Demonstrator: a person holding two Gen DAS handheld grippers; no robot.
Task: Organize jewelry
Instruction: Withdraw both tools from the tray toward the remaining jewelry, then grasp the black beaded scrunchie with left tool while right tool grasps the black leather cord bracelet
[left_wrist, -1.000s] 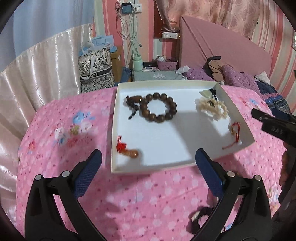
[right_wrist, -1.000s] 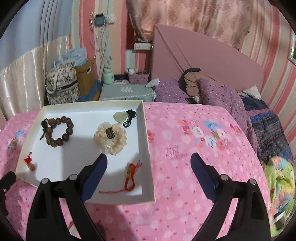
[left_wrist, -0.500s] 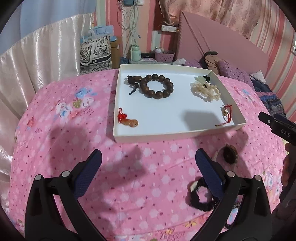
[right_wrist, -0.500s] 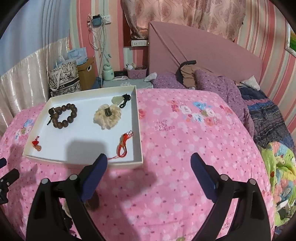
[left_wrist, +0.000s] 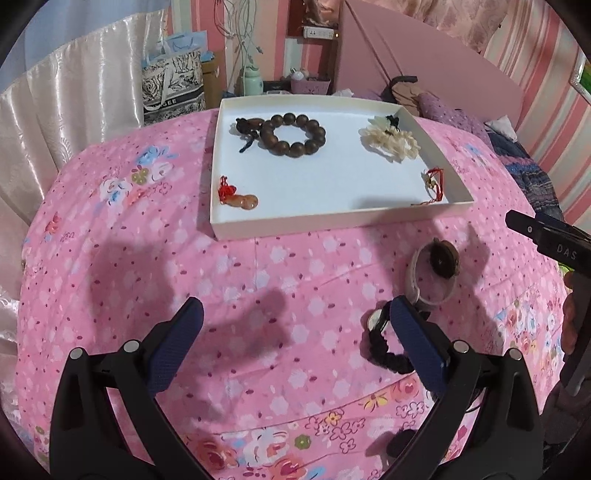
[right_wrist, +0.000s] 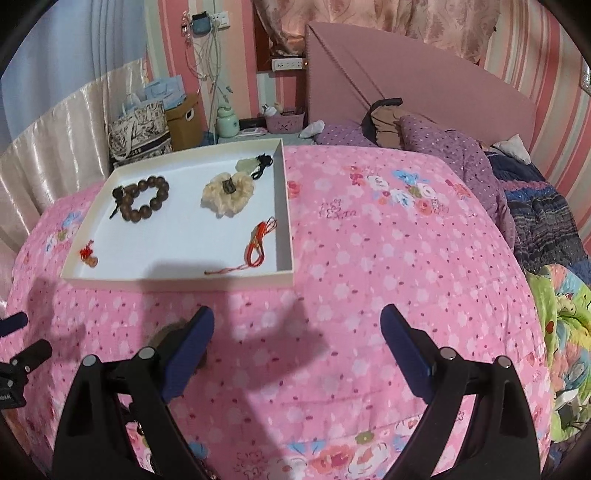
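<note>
Both my grippers hang over the bed w/ nothing in them: left gripper (left_wrist: 293, 314) has its fingers spread wide, right gripper (right_wrist: 297, 325) same, wide apart and empty. The white tray (left_wrist: 332, 218) sits on the pink floral bedspread (left_wrist: 147, 258) ahead of both, already holding a wooden bead bracelet (left_wrist: 295, 136), a cream ruffled scrunchie (left_wrist: 391, 144), a red-tassel gourd charm (left_wrist: 238, 197) and a red cord bracelet (left_wrist: 436, 182). Still loose on the bedspread, just short of the tray's near wall on my right side: a white bangle (left_wrist: 428, 284) w/ a dark brown round pendant (left_wrist: 445, 258) lying on it, and nearer me a black braided bracelet (left_wrist: 388, 347) partly hidden behind the left gripper's right finger. I judge the next pickup is one of these three. Braided bracelet: prob. light, soft, floppy, won't slip much; I'd pinch across one strand of the loop, away from the pale round piece at its top, and expect it to dangle. Bangle: looks rigid and smooth, could skate or pop out, so grip across the rim w/ one finger inside the ring, and the soft bedding will give under it. Pendant: small, hard, prob. slick; take it across its width, but it touches the bangle so that may drag along. From the right wrist view only a bit of the brown pendant shows behind the left finger; rest is hidden.
</note>
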